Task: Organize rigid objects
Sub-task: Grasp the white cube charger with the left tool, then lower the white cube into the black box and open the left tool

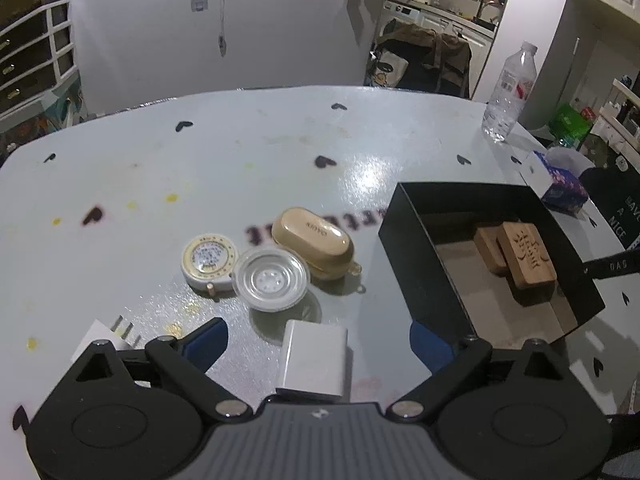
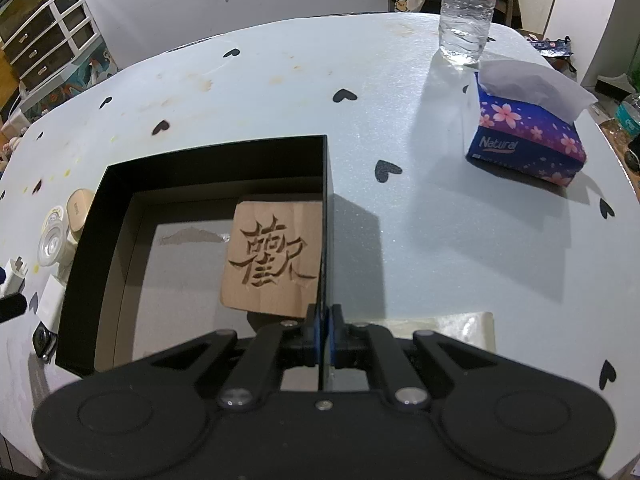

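My left gripper (image 1: 317, 328) hangs open low over the table, and a white rectangular block (image 1: 314, 360) lies between its blue pads (image 1: 204, 344) without touching them. Just beyond it sit a clear round lid (image 1: 272, 280), a round white tape measure (image 1: 208, 262) and a gold earbud case (image 1: 312, 248). A white plug adapter (image 1: 102, 338) lies at the left finger. To the right, an open black box (image 1: 416, 264) holds carved wooden blocks (image 1: 528, 260). My right gripper (image 2: 324, 332) is shut on the right wall of the black box (image 2: 100, 240), beside a wooden block (image 2: 276, 260).
The pale table (image 1: 240, 152) is printed with black hearts. A water bottle (image 2: 464, 8) stands at the far right edge, with a blue tissue pack (image 2: 528, 140) in front of it. A smartwatch (image 2: 44, 342) lies left of the box. A drawer unit stands beyond the table's left side.
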